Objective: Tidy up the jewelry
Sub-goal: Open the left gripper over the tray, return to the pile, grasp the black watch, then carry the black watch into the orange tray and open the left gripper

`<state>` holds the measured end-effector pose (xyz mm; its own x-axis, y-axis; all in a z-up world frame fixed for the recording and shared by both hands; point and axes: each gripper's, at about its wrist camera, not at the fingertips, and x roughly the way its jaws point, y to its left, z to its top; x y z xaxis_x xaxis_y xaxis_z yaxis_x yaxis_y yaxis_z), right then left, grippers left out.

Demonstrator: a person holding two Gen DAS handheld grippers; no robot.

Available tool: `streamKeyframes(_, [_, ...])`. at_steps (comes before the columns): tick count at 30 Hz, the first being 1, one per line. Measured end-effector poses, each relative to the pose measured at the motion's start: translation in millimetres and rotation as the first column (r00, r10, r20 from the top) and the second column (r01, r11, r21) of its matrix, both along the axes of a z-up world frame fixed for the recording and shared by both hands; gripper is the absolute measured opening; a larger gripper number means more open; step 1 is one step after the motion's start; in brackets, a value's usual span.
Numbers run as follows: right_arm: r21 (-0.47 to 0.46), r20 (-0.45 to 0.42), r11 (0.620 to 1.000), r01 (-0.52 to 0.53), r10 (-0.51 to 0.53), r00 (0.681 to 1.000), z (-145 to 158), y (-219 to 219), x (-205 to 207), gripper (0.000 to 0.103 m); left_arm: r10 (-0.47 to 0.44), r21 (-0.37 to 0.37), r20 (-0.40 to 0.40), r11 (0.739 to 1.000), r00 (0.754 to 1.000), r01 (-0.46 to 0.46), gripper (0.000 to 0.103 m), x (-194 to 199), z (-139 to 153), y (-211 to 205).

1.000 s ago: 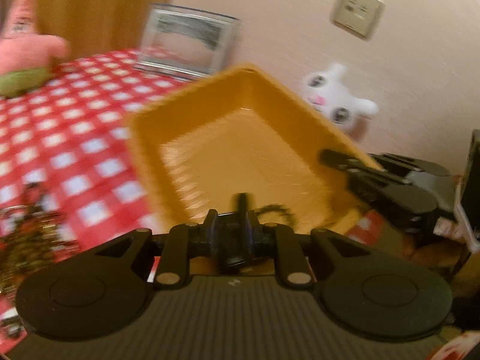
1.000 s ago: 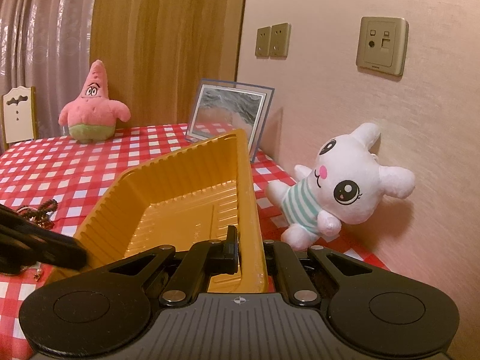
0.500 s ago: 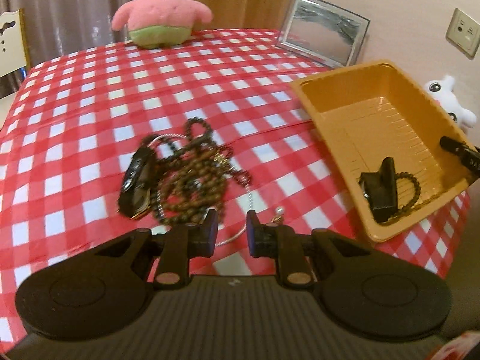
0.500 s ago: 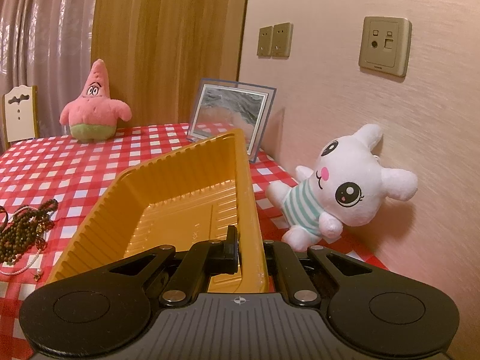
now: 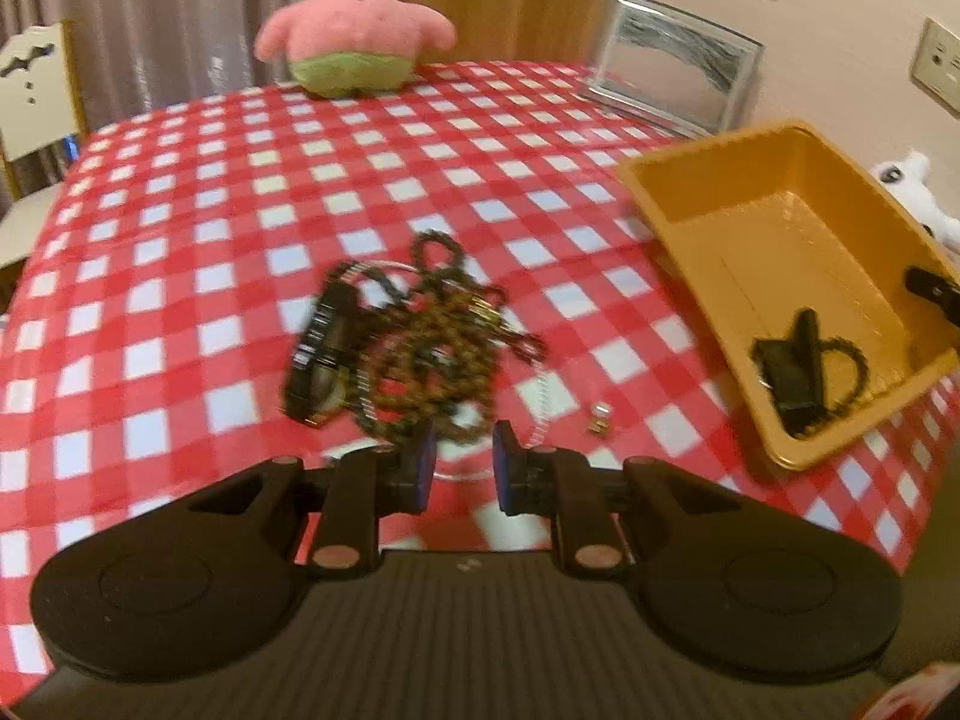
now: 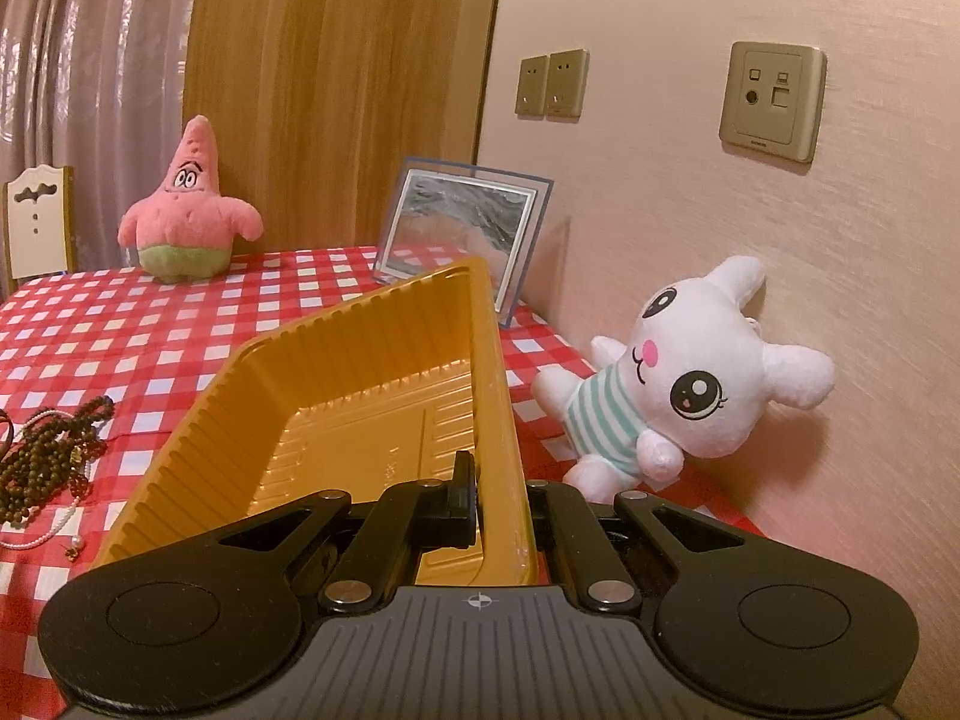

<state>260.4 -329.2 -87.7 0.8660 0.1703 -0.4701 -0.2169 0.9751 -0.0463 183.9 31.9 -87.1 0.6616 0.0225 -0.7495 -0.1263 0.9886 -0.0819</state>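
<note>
A tangle of dark bead necklaces point(image 5: 432, 342) lies on the red checked tablecloth with a black watch point(image 5: 321, 354) at its left and a thin pearl chain point(image 5: 543, 402) at its right. My left gripper point(image 5: 462, 468) is open and empty, just in front of the pile. The orange tray point(image 5: 714, 180) stands at the right and holds a black clip point(image 5: 792, 366) and a bead bracelet point(image 5: 852, 366). My right gripper point(image 6: 498, 504) is shut on the tray's near right wall point(image 6: 498, 420). The beads also show in the right wrist view point(image 6: 48, 456).
A pink starfish plush point(image 5: 354, 42) sits at the table's far edge. A framed picture point(image 5: 672, 66) leans on the wall. A white bunny plush point(image 6: 690, 384) lies right of the tray. A small earring point(image 5: 600, 417) lies near the chain. A chair point(image 5: 30, 96) stands far left.
My left gripper left the tray, dropping the clip and bracelet in it, swung left over the jewelry pile and opened. The right gripper has kept its hold on the tray wall.
</note>
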Motion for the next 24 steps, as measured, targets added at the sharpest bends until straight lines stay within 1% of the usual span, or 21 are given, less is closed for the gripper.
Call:
streamKeyframes(7, [-0.005,-0.003,1.0,0.005,-0.005,1.0,0.0,0.7,0.8,0.004,0.071,0.11,0.015,0.991,0.997,-0.073,0.02,16.7,-4.7,29.8])
streamKeyframes(9, [-0.007,-0.004,1.0,0.006,-0.006,1.0,-0.1,0.1,1.0,0.004,0.083,0.133,0.02,0.987,0.996,-0.085,0.024,22.6,-6.0,35.9])
streamKeyframes(10, [-0.007,-0.004,1.0,0.007,-0.007,1.0,-0.1,0.2,0.9,0.004,0.088,0.146,0.02,0.985,0.996,-0.09,0.028,27.0,-7.3,39.2])
streamKeyframes(11, [-0.008,-0.005,1.0,0.007,-0.008,1.0,-0.2,0.1,0.7,0.004,0.092,0.155,0.021,0.983,0.996,-0.094,0.028,29.9,-8.7,41.4])
streamKeyframes(19, [-0.011,-0.01,1.0,0.013,-0.014,1.0,-0.1,0.2,0.8,0.004,0.071,0.204,-0.003,0.977,0.997,-0.069,0.028,53.4,-25.2,43.2])
streamKeyframes(22, [-0.012,-0.01,1.0,0.013,-0.013,1.0,-0.1,0.1,1.0,0.004,0.056,0.203,-0.007,0.978,0.998,-0.053,0.014,55.8,-27.3,43.0])
streamKeyframes(24, [-0.011,-0.01,1.0,0.014,-0.014,1.0,-0.2,0.2,0.9,0.004,0.051,0.212,-0.001,0.976,0.999,-0.05,0.013,54.7,-25.4,42.8])
